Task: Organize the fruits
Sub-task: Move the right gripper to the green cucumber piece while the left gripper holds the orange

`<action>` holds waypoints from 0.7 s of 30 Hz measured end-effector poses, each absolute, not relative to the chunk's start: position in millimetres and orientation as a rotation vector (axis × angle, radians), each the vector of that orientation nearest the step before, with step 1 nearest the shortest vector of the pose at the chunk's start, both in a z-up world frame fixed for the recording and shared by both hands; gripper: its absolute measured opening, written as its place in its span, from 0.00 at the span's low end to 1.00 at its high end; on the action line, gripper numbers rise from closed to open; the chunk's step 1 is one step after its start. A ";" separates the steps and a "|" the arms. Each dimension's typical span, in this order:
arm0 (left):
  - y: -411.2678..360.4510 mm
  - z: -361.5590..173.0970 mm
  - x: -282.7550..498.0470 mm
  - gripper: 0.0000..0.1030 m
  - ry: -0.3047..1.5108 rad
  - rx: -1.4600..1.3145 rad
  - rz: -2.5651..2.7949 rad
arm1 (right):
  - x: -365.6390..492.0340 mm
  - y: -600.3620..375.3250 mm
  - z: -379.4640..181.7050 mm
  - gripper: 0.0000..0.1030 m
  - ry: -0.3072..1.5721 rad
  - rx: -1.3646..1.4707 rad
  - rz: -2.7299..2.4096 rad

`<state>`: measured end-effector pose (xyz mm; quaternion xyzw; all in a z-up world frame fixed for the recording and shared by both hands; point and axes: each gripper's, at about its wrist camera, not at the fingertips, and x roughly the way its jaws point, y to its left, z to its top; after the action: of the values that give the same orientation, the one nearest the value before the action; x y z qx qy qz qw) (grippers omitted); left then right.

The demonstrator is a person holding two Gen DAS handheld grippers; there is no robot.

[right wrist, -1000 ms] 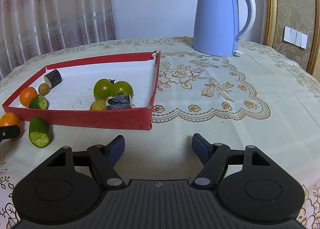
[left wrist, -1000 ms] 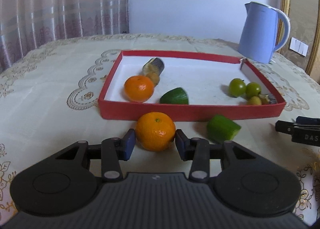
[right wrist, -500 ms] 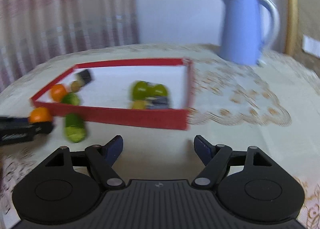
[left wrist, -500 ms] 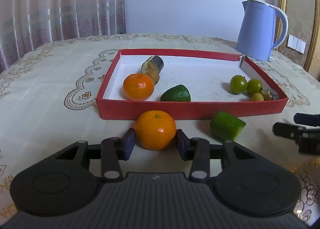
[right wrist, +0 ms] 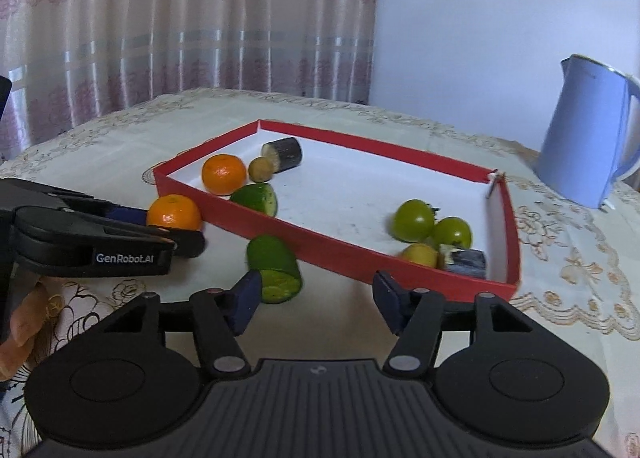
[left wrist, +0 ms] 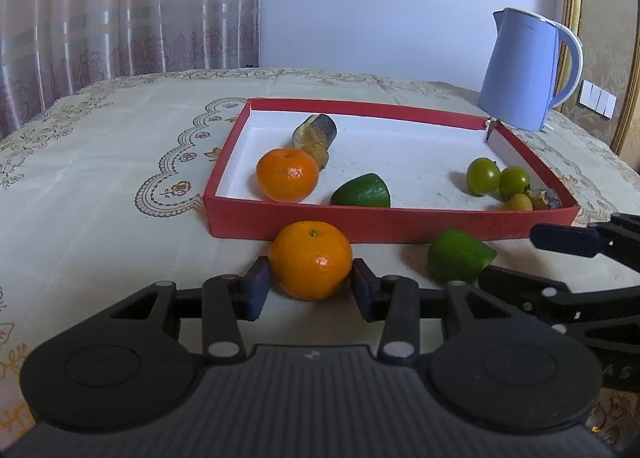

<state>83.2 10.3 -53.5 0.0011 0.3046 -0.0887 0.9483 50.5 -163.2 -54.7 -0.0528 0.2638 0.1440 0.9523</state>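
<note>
In the left wrist view, your left gripper (left wrist: 310,283) has its fingers on both sides of the orange (left wrist: 311,259), which sits on the tablecloth (left wrist: 80,186) just before the red tray (left wrist: 384,223). The pads look touching or almost touching the peel, but I cannot tell if they press it. I think you bracket it so to lift it over the low wall, beside the second orange (left wrist: 287,175). The right gripper's fingers come in from the right, near the green piece (left wrist: 459,260).

In the right wrist view, your right gripper (right wrist: 318,298) is wide and holds nothing; the green piece (right wrist: 274,268) lies on the cloth by its left finger, not centred. In the tray (right wrist: 340,254) are green tomatoes (right wrist: 414,220). The cloth is cream with embroidery; a blue kettle (right wrist: 588,134), a pink curtain (right wrist: 180,26) and a pale wall stand behind.
</note>
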 end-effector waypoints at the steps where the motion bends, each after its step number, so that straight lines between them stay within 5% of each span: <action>1: 10.3 -53.6 83.3 0.39 0.620 0.003 -0.180 | 50.1 -162.7 -54.9 0.58 0.537 -0.108 0.300; 11: 10.2 -53.6 83.2 0.39 0.620 0.003 -0.180 | 61.7 -148.2 -54.5 0.58 0.550 -0.131 0.348; 21: 9.6 -54.4 83.3 0.38 0.620 0.004 -0.181 | 67.8 -147.7 -58.7 0.44 0.583 -0.069 0.368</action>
<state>83.3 9.6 -54.4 0.0021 0.3046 -0.0890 0.9483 67.8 -147.7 -58.7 -0.0337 0.2857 0.1802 0.9406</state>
